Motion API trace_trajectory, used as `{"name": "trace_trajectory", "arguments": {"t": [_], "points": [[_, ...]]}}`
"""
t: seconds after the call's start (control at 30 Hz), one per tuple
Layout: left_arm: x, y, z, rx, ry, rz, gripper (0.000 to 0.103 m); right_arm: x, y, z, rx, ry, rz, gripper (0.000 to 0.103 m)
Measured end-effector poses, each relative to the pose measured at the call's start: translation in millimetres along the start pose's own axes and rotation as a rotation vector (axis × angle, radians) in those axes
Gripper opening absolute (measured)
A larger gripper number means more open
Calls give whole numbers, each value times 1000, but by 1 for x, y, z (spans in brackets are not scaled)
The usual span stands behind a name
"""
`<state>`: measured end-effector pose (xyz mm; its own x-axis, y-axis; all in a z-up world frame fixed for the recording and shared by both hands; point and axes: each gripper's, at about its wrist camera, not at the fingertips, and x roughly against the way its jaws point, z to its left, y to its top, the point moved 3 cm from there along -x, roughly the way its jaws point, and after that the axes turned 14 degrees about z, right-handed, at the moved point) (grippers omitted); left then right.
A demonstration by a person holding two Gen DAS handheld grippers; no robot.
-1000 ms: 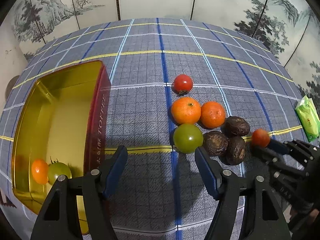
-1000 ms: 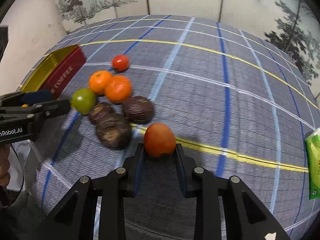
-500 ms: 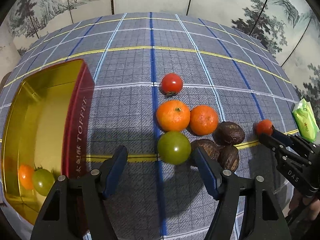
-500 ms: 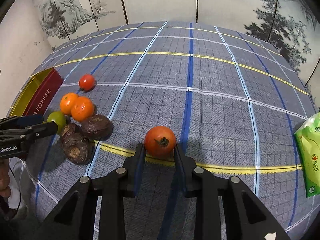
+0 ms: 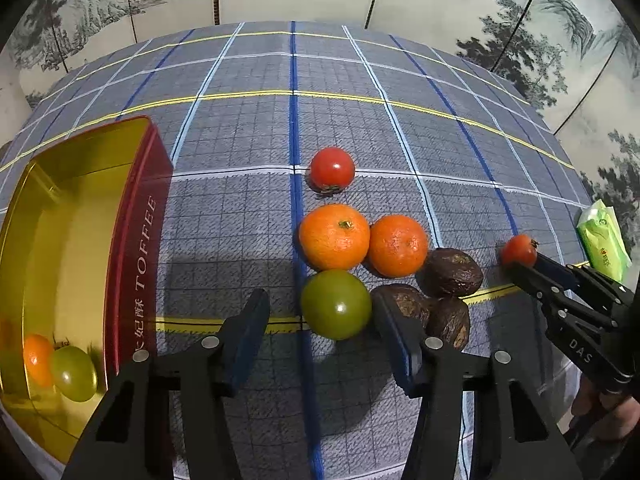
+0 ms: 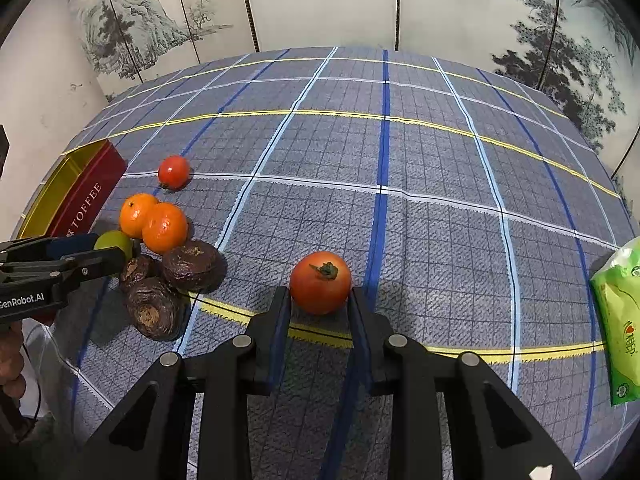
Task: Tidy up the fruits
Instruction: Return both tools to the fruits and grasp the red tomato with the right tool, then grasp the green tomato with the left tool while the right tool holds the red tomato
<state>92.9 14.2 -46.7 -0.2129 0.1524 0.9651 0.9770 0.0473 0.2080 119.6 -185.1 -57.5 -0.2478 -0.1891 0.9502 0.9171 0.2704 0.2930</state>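
A green tomato (image 5: 336,304) lies on the checked cloth between the jaws of my left gripper (image 5: 320,312), which are closing. The left pad still stands clear of it. Behind it sit two oranges (image 5: 334,236) (image 5: 398,245) and a red tomato (image 5: 332,169). Three dark wrinkled fruits (image 5: 452,272) lie to its right. My right gripper (image 6: 320,294) is shut on another red tomato (image 6: 320,282), right of the pile and over the yellow stripe. A gold tin with a red wall (image 5: 136,248) stands at the left, holding a small orange fruit (image 5: 36,358) and a green tomato (image 5: 74,374).
A green packet (image 6: 618,320) lies at the cloth's right edge. A painted folding screen (image 6: 320,4) stands behind the table. A person's hand (image 6: 12,364) holds the left gripper at the near left. Bare cloth stretches behind and to the right of the fruit pile.
My left gripper's jaws have narrowed around the green tomato. The right gripper carried its red tomato to the right, away from the pile, and now holds still.
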Motion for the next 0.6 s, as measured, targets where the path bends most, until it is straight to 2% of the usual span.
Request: {"name": "trace_trajectory", "arguments": {"t": [0.23,0.3,0.4,0.6], "points": [[-2,2,2,3,-16,-1,56,-3,4,0,-3,1,7,29],[-2,2,2,3,-26,0,51,-3,3,0,-5,2,7,29],[-2,2,1,1,-63,7,38,-3,3,-1,-7,5,4,28],[0,1,-2,-3,-47,9,37,-2,1,-2,-21,7,0,28]]}}
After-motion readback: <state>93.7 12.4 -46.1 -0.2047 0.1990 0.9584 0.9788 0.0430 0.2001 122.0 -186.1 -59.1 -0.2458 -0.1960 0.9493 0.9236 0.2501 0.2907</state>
